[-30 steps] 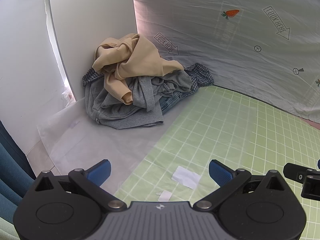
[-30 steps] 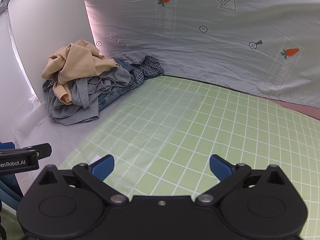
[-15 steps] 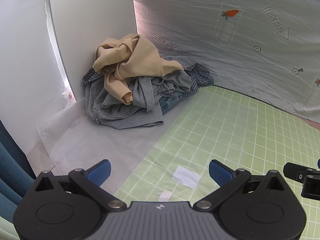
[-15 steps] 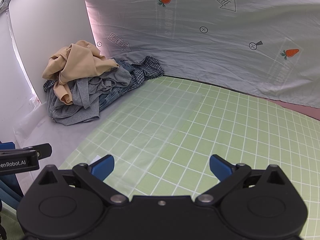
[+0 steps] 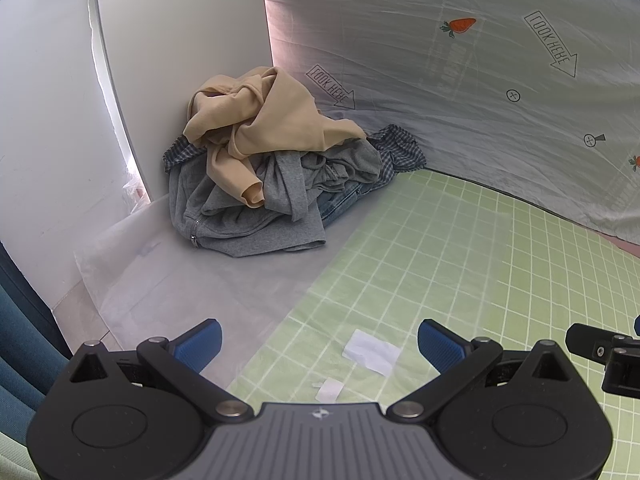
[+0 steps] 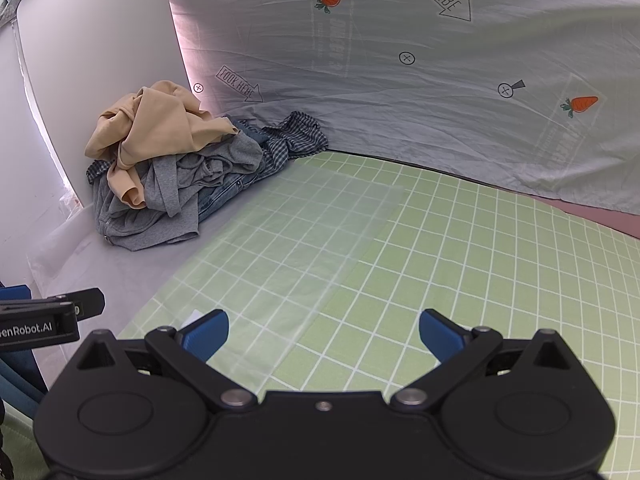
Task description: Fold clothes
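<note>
Crumpled clothes heap (image 5: pixel 268 172), soft folds

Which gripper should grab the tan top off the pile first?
Probably the left gripper. Its jaws are open and the tan top lies more directly ahead of it. For the right gripper, also open, the clothes pile lies far off to its left.

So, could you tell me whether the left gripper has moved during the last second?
No: the left gripper sits unchanged against the paper scrap and clothes pile.
</note>
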{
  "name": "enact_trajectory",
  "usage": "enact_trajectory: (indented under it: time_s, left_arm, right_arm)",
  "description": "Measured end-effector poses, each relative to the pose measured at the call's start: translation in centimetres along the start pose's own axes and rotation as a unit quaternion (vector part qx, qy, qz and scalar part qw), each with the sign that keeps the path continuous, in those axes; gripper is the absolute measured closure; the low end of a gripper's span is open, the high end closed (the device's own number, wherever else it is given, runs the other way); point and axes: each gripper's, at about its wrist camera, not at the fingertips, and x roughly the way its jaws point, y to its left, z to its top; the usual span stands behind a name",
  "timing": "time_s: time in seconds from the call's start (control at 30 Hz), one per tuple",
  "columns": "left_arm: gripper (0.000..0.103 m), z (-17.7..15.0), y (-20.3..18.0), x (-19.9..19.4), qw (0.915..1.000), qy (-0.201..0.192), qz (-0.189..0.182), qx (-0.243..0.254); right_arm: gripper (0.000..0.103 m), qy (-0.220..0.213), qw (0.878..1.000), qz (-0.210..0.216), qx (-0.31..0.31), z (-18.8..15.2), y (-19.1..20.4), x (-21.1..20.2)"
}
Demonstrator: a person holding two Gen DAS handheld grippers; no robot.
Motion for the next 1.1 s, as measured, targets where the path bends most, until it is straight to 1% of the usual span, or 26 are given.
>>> enact_trajectory:
  time_s: [0.7, 1.1]
  left_arm:
    - [0.000, 0.1, 0.0, 0.4, 1.0000, 0.008, -0.004, 0.002]
    - [0.000, -0.4, 0.2, 1.8, 0.9993, 0.037, -0.005, 0.003]
  right_arm:
    - [0.000, 0.004, 1.000, -0.001, 0.003, 0.0, -0.2, 0.1]
    - [0.000, 0.027, 1.000, -0.005, 0.000, 0.1, 0.2, 1.6]
